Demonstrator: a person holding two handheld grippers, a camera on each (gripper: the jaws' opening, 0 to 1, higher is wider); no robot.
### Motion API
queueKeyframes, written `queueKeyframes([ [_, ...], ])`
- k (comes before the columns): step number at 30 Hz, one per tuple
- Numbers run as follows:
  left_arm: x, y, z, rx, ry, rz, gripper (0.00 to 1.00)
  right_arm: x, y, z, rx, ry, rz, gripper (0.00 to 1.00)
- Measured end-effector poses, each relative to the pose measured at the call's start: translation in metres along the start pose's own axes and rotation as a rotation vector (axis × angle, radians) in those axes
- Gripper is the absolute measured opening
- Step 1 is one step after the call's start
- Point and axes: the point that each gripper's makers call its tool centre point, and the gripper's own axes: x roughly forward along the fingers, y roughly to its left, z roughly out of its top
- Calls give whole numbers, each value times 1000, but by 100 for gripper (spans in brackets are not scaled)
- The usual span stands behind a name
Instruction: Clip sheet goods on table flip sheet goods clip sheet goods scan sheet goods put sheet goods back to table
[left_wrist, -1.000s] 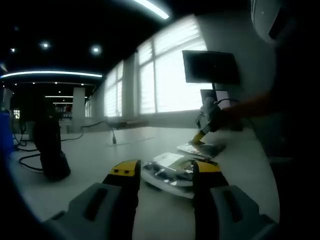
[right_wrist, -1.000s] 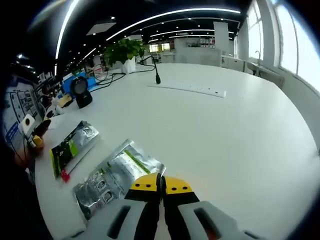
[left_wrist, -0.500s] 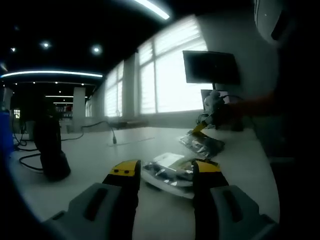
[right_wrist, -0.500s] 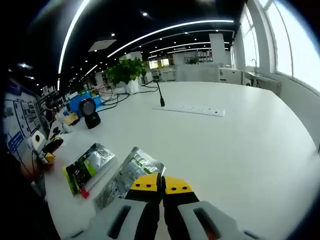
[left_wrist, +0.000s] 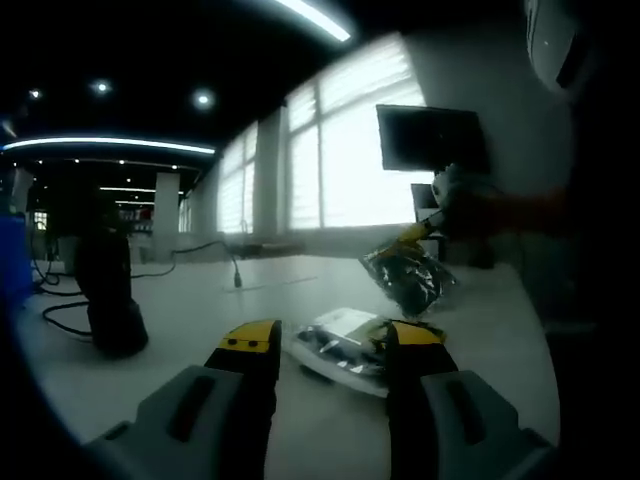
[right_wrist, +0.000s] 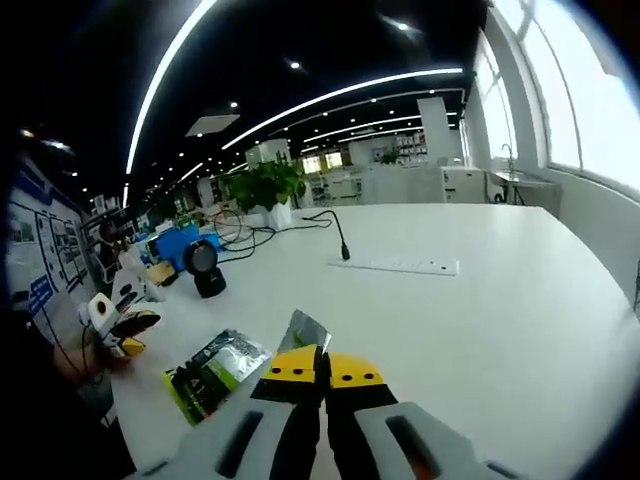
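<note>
Plainly, right tool clamping pouch

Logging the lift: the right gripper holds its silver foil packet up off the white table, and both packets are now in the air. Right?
Not both. The right gripper holds one silver foil packet off the white table, but the green-and-silver packet lies flat on it, as the right gripper view shows.

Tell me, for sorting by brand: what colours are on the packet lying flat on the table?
Black and green packet, clearest in the right gripper view.
</note>
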Motion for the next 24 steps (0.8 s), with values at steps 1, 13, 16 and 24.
queueKeyframes([
  [1, 0, 0, 0, 4, 3, 0, 34, -1, 2, 1, 5, -2, 1, 0],
  [13, 0, 5, -1, 2, 17, 29, 35, -19, 32, 19, 31, -118, 9, 0],
  [16, 1, 3, -1, 14, 27, 31, 35, -23, 38, 27, 32, -144, 21, 0],
  [24, -4, 6, 8, 56, 31, 76, 37, -21, 54, 36, 15, -171, 44, 0],
])
